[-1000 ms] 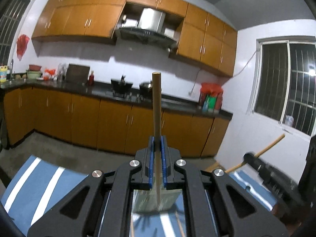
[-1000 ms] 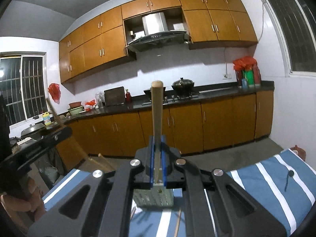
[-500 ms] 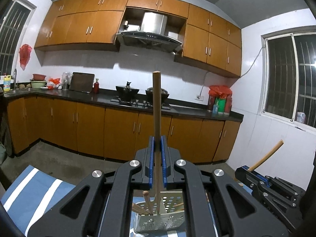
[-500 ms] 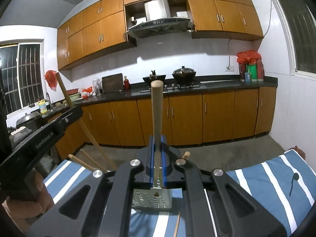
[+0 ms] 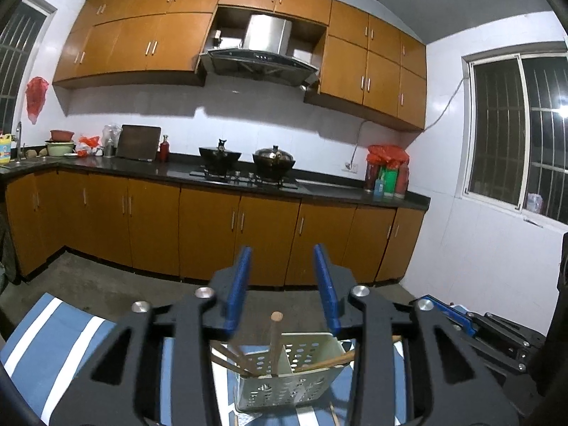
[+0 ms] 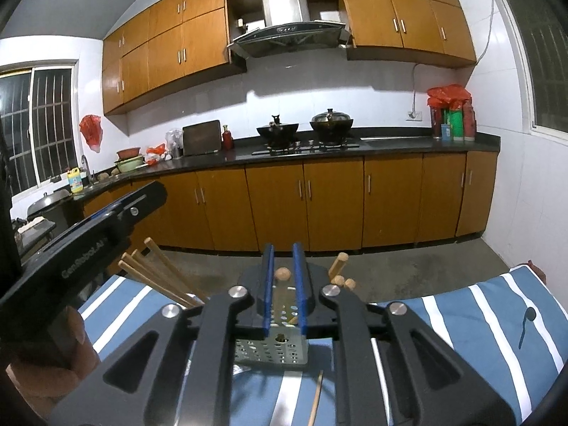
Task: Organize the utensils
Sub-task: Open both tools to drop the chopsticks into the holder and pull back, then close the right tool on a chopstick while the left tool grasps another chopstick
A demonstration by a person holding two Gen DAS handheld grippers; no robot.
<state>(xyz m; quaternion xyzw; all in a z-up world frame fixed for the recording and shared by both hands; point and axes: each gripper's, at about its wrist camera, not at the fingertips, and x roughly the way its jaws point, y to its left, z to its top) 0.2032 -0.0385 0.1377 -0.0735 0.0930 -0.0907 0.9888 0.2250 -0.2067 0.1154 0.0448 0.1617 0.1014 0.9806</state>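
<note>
A cream perforated utensil holder (image 5: 287, 380) stands on the blue-and-white striped cloth (image 5: 53, 337) just below my left gripper (image 5: 281, 284). Its jaws are opening and stand wide apart. The wooden handle (image 5: 275, 340) they let go stands upright in the holder, touching neither pad. In the right wrist view the same holder (image 6: 269, 351) sits under my right gripper (image 6: 283, 293). Its jaws are opening too, only a little apart. A round wooden handle end (image 6: 283, 273) shows between the blue pads, sunk low into the holder.
More wooden handles (image 6: 159, 273) lean out of the holder at the left, and others (image 6: 339, 266) at the right. A loose chopstick (image 6: 316, 401) lies on the cloth in front. A hand (image 6: 35, 355) holds the left gripper at the lower left. Kitchen cabinets line the far wall.
Both grippers came down over the holder with a wooden handle clamped upright in each. Both jaws have now parted, the left widely, and the two handles have dropped into the holder.
</note>
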